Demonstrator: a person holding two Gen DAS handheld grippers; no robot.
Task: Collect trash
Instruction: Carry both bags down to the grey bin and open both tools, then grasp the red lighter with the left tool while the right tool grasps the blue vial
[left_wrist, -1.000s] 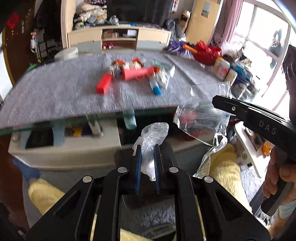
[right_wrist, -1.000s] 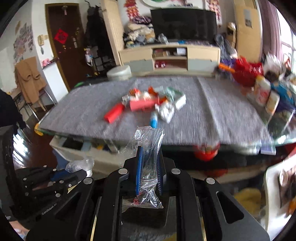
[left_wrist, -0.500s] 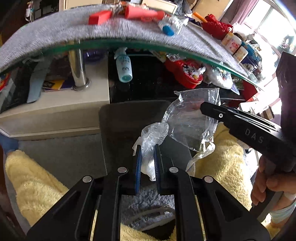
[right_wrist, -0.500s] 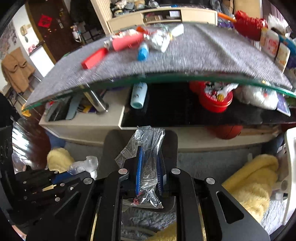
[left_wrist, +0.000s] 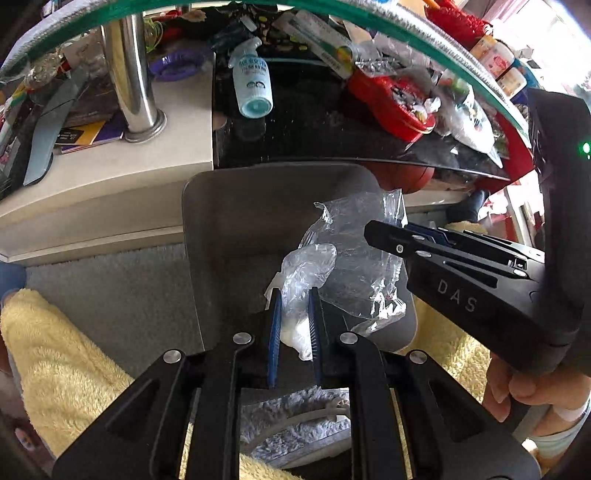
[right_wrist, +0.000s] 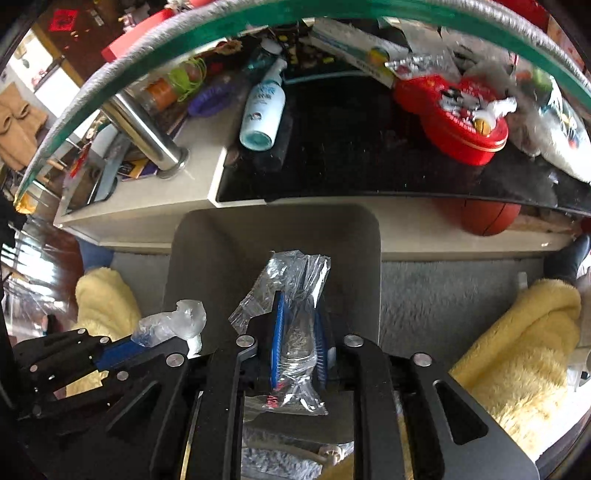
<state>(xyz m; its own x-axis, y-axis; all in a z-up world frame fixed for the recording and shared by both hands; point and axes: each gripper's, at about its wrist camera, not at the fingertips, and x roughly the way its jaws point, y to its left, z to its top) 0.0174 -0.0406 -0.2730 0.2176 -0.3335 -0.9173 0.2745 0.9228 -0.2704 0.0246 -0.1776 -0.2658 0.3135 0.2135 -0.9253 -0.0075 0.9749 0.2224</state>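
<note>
My left gripper is shut on a crumpled clear plastic wrap with white inside; it also shows in the right wrist view. My right gripper is shut on a clear plastic bag, which also shows in the left wrist view with the right gripper beside it. Both grippers hang over a grey open bin, also in the right wrist view, standing on the floor against the table.
A glass-topped table edge arches above. Its lower shelf holds a white spray bottle, a red tin and clutter. A chrome leg stands left. Yellow fleece legs flank the bin on grey carpet.
Both grippers have dropped from table-top height down below the glass edge and now sit over the bin, each still holding its plastic. The two have drawn closer together.
</note>
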